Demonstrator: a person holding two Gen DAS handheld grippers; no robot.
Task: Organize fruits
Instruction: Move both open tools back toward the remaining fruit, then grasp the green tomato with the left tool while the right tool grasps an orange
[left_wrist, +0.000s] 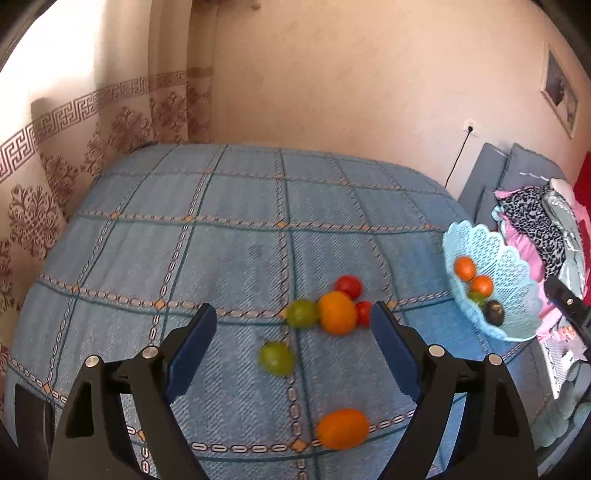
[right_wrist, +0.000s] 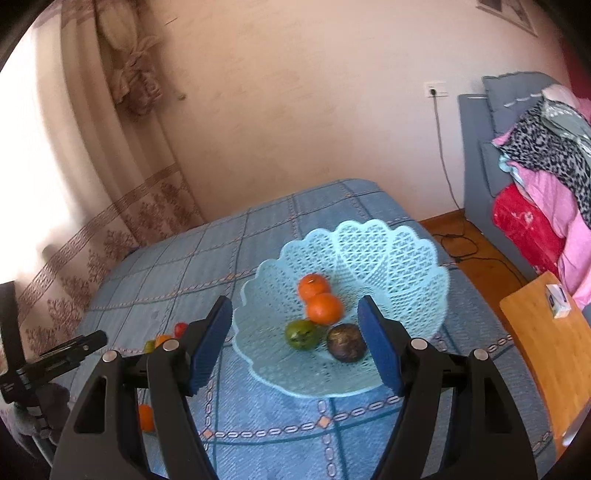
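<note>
A light blue lattice basket (right_wrist: 388, 254) stands on the blue checked tablecloth; it holds two oranges (right_wrist: 324, 307), a green fruit (right_wrist: 301, 334) and a dark brown fruit (right_wrist: 346, 347). My right gripper (right_wrist: 295, 325) is open and empty, just above the basket's near side. In the left wrist view loose fruit lies on the cloth: a large orange (left_wrist: 337, 312), a green fruit (left_wrist: 302, 314) beside it, two red tomatoes (left_wrist: 348, 286), another green fruit (left_wrist: 276, 357) and a near orange (left_wrist: 342, 428). My left gripper (left_wrist: 293, 325) is open and empty above them. The basket (left_wrist: 513, 295) sits at the right.
The table (left_wrist: 221, 240) ends near a patterned curtain (left_wrist: 55, 177) on the left and a wall behind. A grey sofa with piled clothes (right_wrist: 543, 162) stands to the right. A wooden board (right_wrist: 546, 350) with a small box lies by the table's right edge.
</note>
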